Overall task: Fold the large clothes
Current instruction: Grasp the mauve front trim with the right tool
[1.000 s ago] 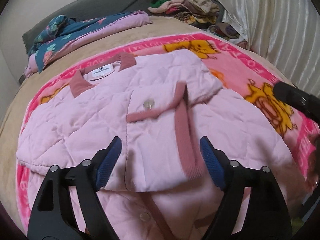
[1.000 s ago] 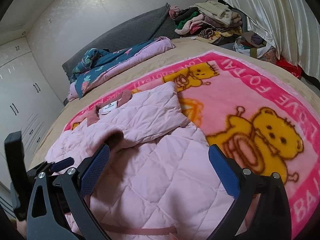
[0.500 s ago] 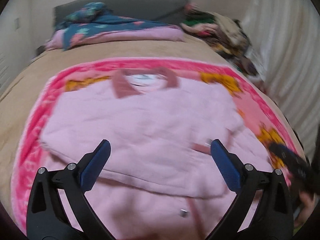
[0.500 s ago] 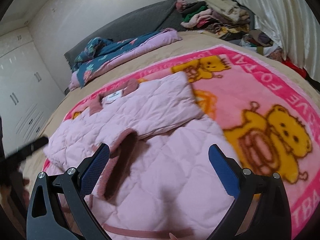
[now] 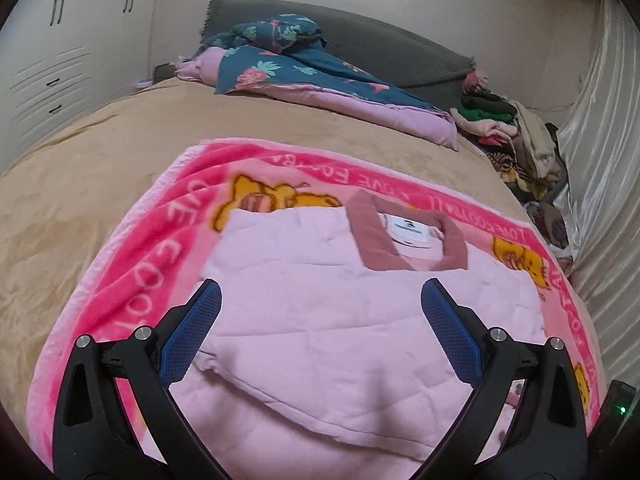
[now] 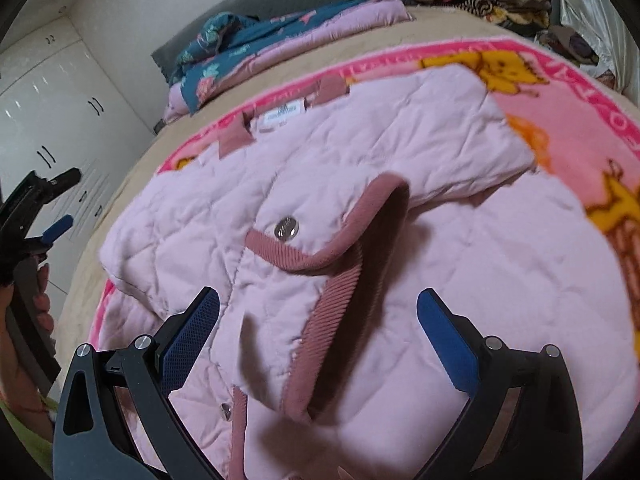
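Observation:
A pale pink quilted jacket [image 5: 360, 320] with dusty-rose trim lies on a pink bear-print blanket [image 5: 152, 248], its sleeves folded across the body. Its collar [image 5: 372, 240] with a white label points to the far side. My left gripper [image 5: 320, 328] is open and empty, hovering over the jacket's left part. My right gripper [image 6: 318, 332] is open and empty, above the jacket [image 6: 400, 160] where the rose-trimmed cuff [image 6: 340, 280] and a silver snap [image 6: 286, 228] lie. The left gripper also shows at the left edge of the right wrist view [image 6: 40, 216].
The blanket [image 6: 560, 92] lies on a tan bed [image 5: 80, 168]. A teal floral quilt [image 5: 304, 72] and a dark headboard [image 5: 400, 48] are at the far end. A clothes pile [image 5: 512, 136] sits at the far right by a white curtain [image 5: 608, 160]. White wardrobes [image 6: 60, 112] stand left.
My left gripper has swung left and turned toward the jacket's left shoulder side. My right gripper has moved closer over the folded sleeve and cuff. Both stayed open.

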Tool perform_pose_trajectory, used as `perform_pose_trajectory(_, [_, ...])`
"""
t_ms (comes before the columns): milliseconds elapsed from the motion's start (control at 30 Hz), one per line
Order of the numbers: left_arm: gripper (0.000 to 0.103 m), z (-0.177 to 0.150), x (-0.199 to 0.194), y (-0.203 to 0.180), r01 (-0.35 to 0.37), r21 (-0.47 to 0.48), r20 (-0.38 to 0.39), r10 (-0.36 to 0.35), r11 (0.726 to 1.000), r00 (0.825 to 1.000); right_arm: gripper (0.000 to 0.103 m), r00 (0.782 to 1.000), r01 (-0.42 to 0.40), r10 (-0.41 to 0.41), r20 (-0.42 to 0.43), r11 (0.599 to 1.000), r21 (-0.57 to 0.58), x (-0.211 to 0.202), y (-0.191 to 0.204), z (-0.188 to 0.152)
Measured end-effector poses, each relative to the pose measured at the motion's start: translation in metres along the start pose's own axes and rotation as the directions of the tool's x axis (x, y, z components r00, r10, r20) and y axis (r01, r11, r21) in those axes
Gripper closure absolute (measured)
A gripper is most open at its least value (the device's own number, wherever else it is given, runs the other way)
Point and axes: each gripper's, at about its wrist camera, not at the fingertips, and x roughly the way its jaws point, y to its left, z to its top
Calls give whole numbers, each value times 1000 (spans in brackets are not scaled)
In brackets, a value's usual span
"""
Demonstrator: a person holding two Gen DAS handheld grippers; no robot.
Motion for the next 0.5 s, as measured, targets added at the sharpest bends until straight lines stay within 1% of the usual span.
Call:
perform_pose_trajectory(100, [10,-2,7,14,8,-5,-17,-8,1000,1000,4,1000,-11,12,-22,1000,24,12,0,-2])
perform_pose_trajectory(200, [10,1,11,31,-35,-19,-23,35,999,999,5,1000,-9,9,-11,999,38,18,-1,-3])
perform_pose_trajectory(233, [10,3,10,35,-40,-26,-22,39,999,999,5,1000,-13,13,-2,999,37,19,0,-3])
perform_pose_trajectory(300, [10,4,11,46,-36,-45,-25,35,998,999,16,1000,-18,18,4,999,33,22,1,-3])
perform_pose_trajectory(333, [10,4,11,50,-35,-54,-27,34,998,999,23,999,-33,33,7,999,28,23,2,-3])
perform_pose_trajectory(400, [10,3,11,57,-36,-72,-26,34,997,999,34,999,-50,49,17,999,18,25,5,-4])
perform_pose_trajectory(433, [10,4,11,59,-30,-80,-25,28,996,999,51,998,-62,62,23,998,11,24,7,-3])
perform_pose_trajectory(467, [10,4,10,61,-22,-89,-22,20,996,1000,64,995,-97,97,26,995,9,24,8,-3])
perform_pose_trajectory(500, [10,5,10,61,-16,-92,-18,15,996,1000,67,995,-100,100,29,995,6,23,9,-2])
